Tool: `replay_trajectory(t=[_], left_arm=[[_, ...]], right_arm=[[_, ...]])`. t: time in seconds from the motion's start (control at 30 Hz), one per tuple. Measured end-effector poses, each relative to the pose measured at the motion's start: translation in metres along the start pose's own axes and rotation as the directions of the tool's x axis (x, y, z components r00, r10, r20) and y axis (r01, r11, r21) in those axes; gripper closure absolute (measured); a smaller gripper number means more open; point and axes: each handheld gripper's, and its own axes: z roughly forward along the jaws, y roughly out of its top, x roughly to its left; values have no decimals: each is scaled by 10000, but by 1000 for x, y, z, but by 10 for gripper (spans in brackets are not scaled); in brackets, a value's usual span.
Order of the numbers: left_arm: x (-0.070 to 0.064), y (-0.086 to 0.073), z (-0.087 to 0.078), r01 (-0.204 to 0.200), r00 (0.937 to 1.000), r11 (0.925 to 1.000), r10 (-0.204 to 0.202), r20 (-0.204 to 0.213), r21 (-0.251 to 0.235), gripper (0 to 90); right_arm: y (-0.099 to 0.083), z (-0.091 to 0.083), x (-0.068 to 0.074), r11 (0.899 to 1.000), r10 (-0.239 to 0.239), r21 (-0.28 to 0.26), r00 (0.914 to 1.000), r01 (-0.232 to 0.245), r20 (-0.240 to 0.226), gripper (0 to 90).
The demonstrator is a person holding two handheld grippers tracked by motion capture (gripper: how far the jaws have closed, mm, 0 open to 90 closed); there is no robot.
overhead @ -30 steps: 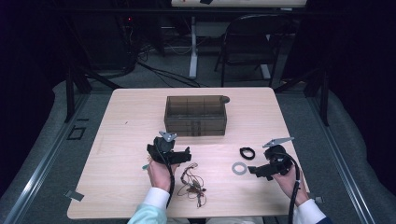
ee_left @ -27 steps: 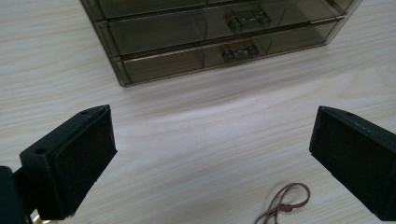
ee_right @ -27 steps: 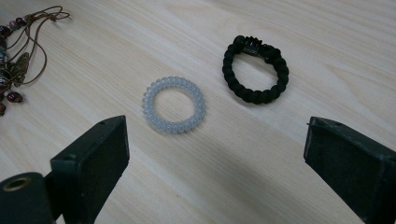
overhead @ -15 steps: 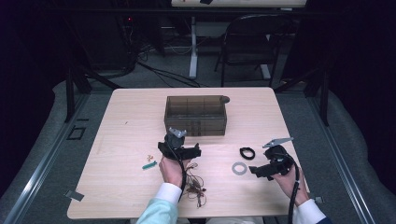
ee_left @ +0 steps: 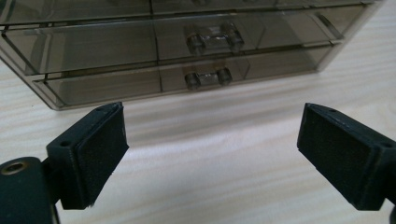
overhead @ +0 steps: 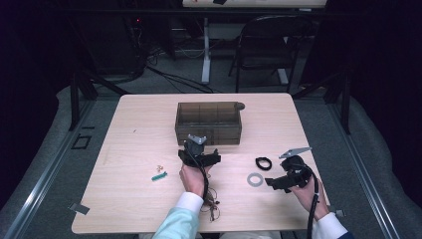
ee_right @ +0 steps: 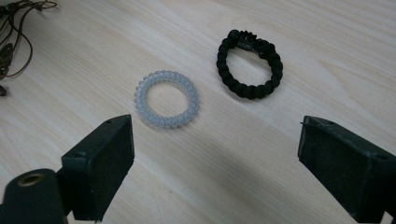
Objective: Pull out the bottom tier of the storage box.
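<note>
A smoky transparent drawer box stands at the middle back of the wooden table. My left gripper sits just in front of it, open and holding nothing. In the left gripper view the open gripper faces the box's front, with two clear drawer handles, upper and lower. My right gripper rests open at the front right. In the right gripper view the gripper looks at a clear coil hair ring and a black braided bracelet lying apart.
A tangled brown cord lies by the left wrist near the front edge, and the cord also lies left of the ring. A small green piece and tiny gold bits lie to the left. A chair stands behind the table.
My left gripper has moved right and forward, up to the front of the drawer box, uncovering the green piece. The right gripper has stayed put.
</note>
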Motion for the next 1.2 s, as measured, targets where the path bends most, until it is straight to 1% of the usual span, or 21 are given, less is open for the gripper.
replay_trajectory(t=[0.03, 0.07, 0.13, 0.17, 0.27, 0.3, 0.33, 0.37, 0.4, 0.43, 0.53, 0.57, 0.6, 0.63, 0.7, 0.87, 0.9, 1.0, 1.1, 1.17, 1.2], left_arm=[[0, 0, 0, 0, 10000, 10000, 0, 0, 0, 98], [-2, 1, 5, 127, 9999, 9999, -127, -25, 14, 111], [-3, 1, 8, 99, 9999, 9999, -99, -58, 29, 123], [-6, 1, 11, 148, 9999, 9999, -147, -86, 66, 150], [-8, 2, 14, 130, 9998, 9998, -128, -118, 130, 173], [-12, 2, 16, 64, 9998, 9999, -62, -211, 119, 211], [-12, 2, 16, 64, 9998, 9999, -62, -211, 119, 228], [-13, 3, 19, 80, 9997, 9998, -75, -243, 187, 241], [-13, 3, 19, 80, 9997, 9998, -75, -243, 187, 244], [-14, 3, 22, 192, 9994, 9995, -185, -277, 251, 257], [-14, 4, 24, 262, 9992, 9993, -254, -315, 251, 304], [-15, 5, 26, 308, 9986, 9994, -302, -435, 127, 326], [-15, 5, 26, 308, 9986, 9994, -302, -435, 127, 332], [-15, 5, 28, 460, 9979, 9988, -452, -471, 177, 346], [-16, 5, 31, 532, 9972, 9983, -518, -546, 230, 361], [-19, 6, 35, 531, 9964, 9982, -510, -683, 293, 424], [-19, 6, 37, 666, 9950, 9973, -642, -762, 304, 430], [-19, 6, 39, 753, 9943, 9966, -724, -786, 338, 454], [-20, 5, 41, 774, 9937, 9964, -743, -838, 339, 487], [-18, 4, 42, 910, 9929, 9954, -884, -792, 296, 510], [-18, 4, 42, 910, 9929, 9954, -884, -792, 296, 518]], right_arm=[[0, 0, 0, 10000, 0, -8, 10000, 0, -11, 105], [0, 1, 0, 10000, 47, -60, 10000, -47, -26, 110], [0, 0, 0, 10000, -18, 15, 10000, 18, 20, 113], [0, 0, 0, 10000, -10, 13, 10000, 10, 1, 120], [0, 1, 0, 10000, 2, 24, 10000, -2, -63, 129], [0, 2, 1, 10000, 3, 24, 9999, -3, -143, 132], [0, 2, 1, 10000, 3, 24, 9999, -3, -143, 132], [0, 1, 1, 9998, -142, 118, 9998, 144, -131, 135], [0, 2, 2, 10000, -78, 50, 9998, 79, -157, 136], [0, 2, 3, 10000, -84, 36, 9998, 85, -191, 136], [0, 3, 3, 10000, -66, 66, 9997, 67, -214, 138], [0, 3, 3, 9999, -77, 79, 9997, 79, -220, 139], [0, 3, 2, 9999, -96, 130, 9997, 99, -238, 139], [0, 3, 2, 9999, -95, 127, 9996, 98, -261, 140], [0, 3, 2, 9998, -141, 149, 9995, 145, -285, 141], [0, 4, 3, 9999, -113, 99, 9997, 115, -225, 142], [0, 5, 3, 9998, -156, 152, 9996, 159, -224, 142], [1, 5, 3, 9996, -192, 212, 9994, 199, -299, 143], [0, 5, 3, 9999, -85, 148, 9997, 89, -236, 145], [0, 5, 3, 9999, -53, 151, 9997, 56, -217, 150], [0, 5, 3, 9999, -53, 151, 9997, 56, -217, 150]])
